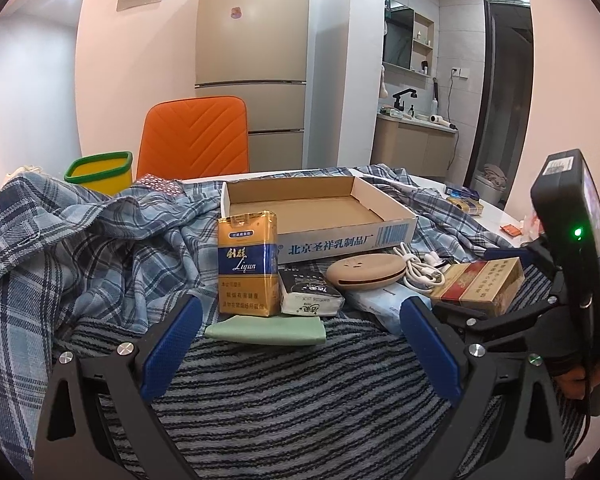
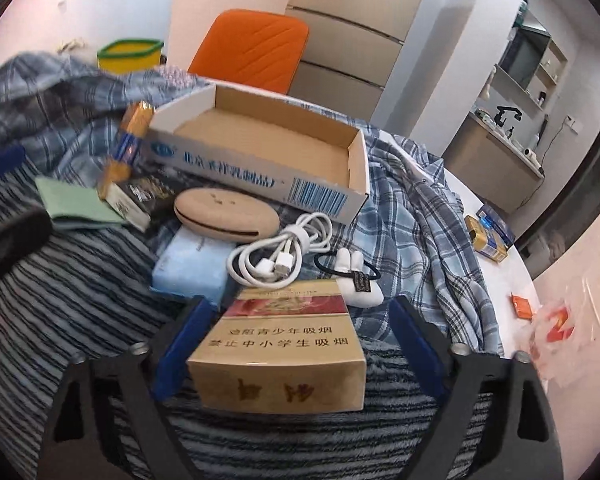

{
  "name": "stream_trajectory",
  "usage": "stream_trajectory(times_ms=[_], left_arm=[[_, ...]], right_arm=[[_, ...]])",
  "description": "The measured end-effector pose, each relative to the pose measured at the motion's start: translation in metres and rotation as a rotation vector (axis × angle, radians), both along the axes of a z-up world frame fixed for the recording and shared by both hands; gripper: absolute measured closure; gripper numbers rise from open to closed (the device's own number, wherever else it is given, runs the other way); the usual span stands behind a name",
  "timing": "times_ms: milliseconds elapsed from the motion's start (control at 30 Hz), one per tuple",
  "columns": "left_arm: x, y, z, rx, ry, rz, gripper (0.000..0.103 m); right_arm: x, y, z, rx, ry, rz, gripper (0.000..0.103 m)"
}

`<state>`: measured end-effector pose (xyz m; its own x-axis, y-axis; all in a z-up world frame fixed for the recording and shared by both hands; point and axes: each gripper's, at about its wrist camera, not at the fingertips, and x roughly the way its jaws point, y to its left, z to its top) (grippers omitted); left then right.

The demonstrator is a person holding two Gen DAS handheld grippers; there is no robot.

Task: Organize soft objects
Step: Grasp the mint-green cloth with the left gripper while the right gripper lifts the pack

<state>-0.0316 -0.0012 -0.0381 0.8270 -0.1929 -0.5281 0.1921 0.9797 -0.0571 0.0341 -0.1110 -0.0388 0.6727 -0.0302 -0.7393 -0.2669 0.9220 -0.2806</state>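
We had the right gripper [image 2: 296, 344] spread wide around the red-and-gold cigarette pack [image 2: 278, 350], the pack sitting on the striped towel [image 2: 60, 312] between the blue fingers [image 2: 182, 348], left pad at its edge, right pad clear. We judged it light and boxy but crushable, so best squeezed gently across its two long sides. The left gripper [image 1: 300, 340] hung open and empty over the same towel, facing the folded green cloth [image 1: 266, 330] and the upright gold Liqun pack [image 1: 248, 262]. That cloth looked limp; we reckoned a pinch at a folded edge would lift it. The cardboard box [image 1: 300, 236] waited just behind. Only the right wrist view showed the white cable [image 2: 278, 254], the plush hair tie [image 2: 352, 276] and the blue tissue pack [image 2: 190, 268] clearly; only the left showed the right gripper from outside.
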Motion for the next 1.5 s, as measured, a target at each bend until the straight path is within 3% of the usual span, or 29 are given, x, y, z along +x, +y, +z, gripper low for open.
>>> stream_trajectory(times_ms=[100, 133, 300, 400, 533, 700, 900, 1033, 1133, 1500], left_arm=[[0.0, 0.0, 0.0, 0.003, 0.001, 0.0, 0.004], [0.0, 0.0, 0.0, 0.004, 0.003, 0.001, 0.004], [0.005, 0.005, 0.001, 0.026, 0.017, 0.006, 0.004], [0.012, 0.009, 0.001, 0.046, 0.046, 0.014, 0.004], [0.029, 0.02, -0.005, -0.023, 0.142, -0.011, 0.004], [0.033, 0.015, -0.009, 0.001, 0.156, -0.046, 0.009], [0.036, 0.013, -0.014, 0.015, 0.175, -0.031, 0.02], [0.04, 0.016, -0.019, 0.002, 0.21, -0.036, 0.022], [0.04, 0.015, -0.02, 0.014, 0.215, -0.023, 0.034], [0.011, 0.017, 0.004, 0.004, 0.089, -0.009, 0.035]], right_arm=[[0.002, -0.001, -0.003, 0.006, 0.017, 0.002, 0.035], [0.003, -0.002, -0.003, 0.017, 0.03, -0.002, 0.045], [-0.004, -0.014, 0.003, 0.095, 0.009, -0.015, 0.046], [-0.02, -0.018, 0.018, 0.145, -0.082, -0.006, 0.046], [-0.048, -0.021, 0.041, 0.217, -0.274, 0.014, 0.045], [-0.054, -0.024, 0.049, 0.306, -0.353, 0.008, 0.045], [-0.046, -0.032, 0.044, 0.357, -0.336, -0.033, 0.045], [-0.044, -0.038, 0.04, 0.379, -0.326, -0.04, 0.045], [-0.042, -0.037, 0.037, 0.379, -0.311, -0.038, 0.045], [-0.048, -0.035, 0.042, 0.366, -0.341, -0.031, 0.045]])
